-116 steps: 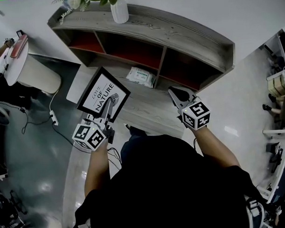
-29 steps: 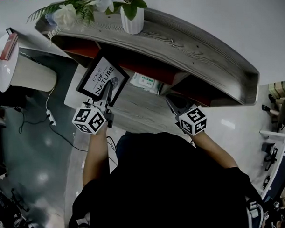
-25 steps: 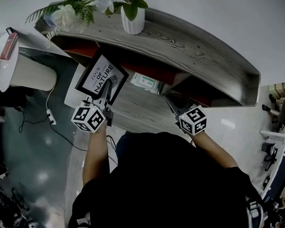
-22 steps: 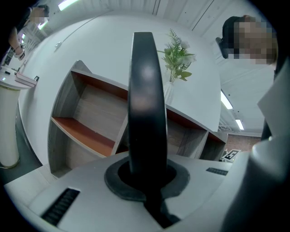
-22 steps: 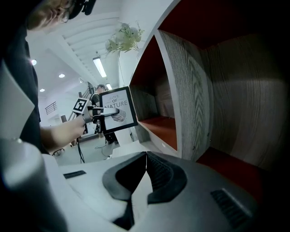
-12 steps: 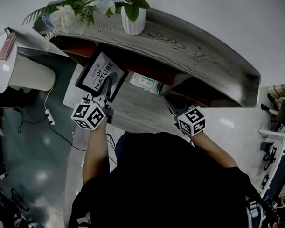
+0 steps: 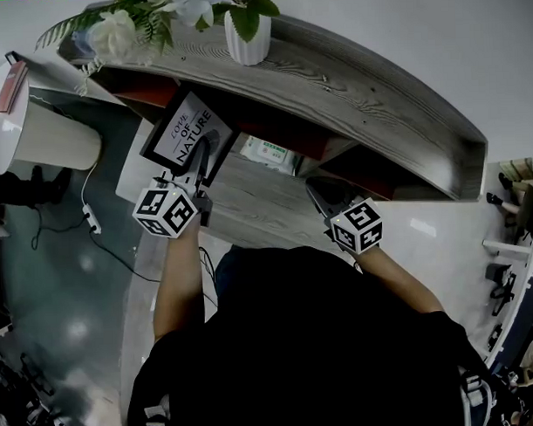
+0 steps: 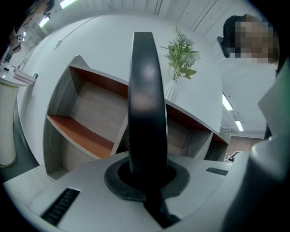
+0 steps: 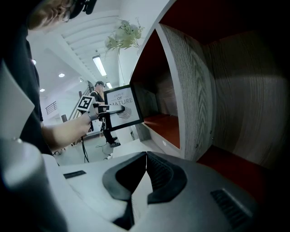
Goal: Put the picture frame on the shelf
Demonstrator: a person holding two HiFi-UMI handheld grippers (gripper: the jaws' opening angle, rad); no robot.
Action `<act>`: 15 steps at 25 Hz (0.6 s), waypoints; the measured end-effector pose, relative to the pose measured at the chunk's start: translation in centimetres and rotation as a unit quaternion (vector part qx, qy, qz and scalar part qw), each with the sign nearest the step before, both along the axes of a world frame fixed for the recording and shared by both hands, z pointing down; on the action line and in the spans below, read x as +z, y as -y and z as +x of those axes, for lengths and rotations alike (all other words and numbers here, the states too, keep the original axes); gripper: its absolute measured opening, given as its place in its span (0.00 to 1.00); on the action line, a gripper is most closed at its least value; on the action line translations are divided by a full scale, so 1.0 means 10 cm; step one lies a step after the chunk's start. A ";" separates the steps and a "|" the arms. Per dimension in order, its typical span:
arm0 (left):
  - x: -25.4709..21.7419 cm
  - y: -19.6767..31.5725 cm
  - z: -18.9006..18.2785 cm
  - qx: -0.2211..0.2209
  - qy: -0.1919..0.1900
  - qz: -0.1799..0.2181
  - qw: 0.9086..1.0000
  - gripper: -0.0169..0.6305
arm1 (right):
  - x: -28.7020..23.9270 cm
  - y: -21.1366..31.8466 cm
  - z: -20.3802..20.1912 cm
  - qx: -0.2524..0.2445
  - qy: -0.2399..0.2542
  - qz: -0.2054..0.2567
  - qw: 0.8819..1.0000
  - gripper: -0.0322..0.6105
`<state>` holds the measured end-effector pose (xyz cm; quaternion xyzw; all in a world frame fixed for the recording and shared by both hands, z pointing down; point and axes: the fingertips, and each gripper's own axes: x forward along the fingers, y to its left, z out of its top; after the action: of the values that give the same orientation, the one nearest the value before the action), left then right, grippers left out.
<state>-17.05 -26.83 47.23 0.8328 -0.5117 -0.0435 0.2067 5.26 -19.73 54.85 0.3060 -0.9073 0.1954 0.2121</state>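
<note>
Both jaws closed: left gripper (image 7: 199,159) clamps picture frame (image 7: 178,135) edge-on; right gripper (image 7: 318,192) empty.

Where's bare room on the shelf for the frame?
Shelf top right of the vase: bare. Left compartment: bare red floor. Crowded: top's left end with flowers; wipes pack on the lower ledge.

Picture frame (image 8: 146,90) clamped edge-on in the left hand-held gripper (image 8: 146,174)
The jaws are closed on the lower edge of the black frame, which rises upright through the middle of the view. Behind it stands a grey wooden shelf (image 8: 86,113) with orange-red boards. A green plant (image 8: 181,54) sits on the shelf's top, right of the frame.
</note>
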 end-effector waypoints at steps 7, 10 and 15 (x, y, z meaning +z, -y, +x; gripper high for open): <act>0.03 0.08 0.04 -0.001 0.000 0.001 1.000 0.07 | 0.02 0.00 0.01 -0.001 -0.001 -0.003 1.000 0.07; 0.04 0.11 0.04 -0.002 0.000 0.002 1.000 0.07 | 0.02 0.00 0.01 -0.001 -0.001 -0.004 1.000 0.07; 0.04 0.19 0.09 -0.003 0.002 0.006 1.000 0.07 | 0.04 0.01 0.01 -0.003 -0.002 -0.004 1.000 0.07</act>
<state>-16.19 -28.68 47.59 0.8324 -0.5147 -0.0456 0.2000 5.34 -19.88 55.20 0.3029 -0.9070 0.1977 0.2159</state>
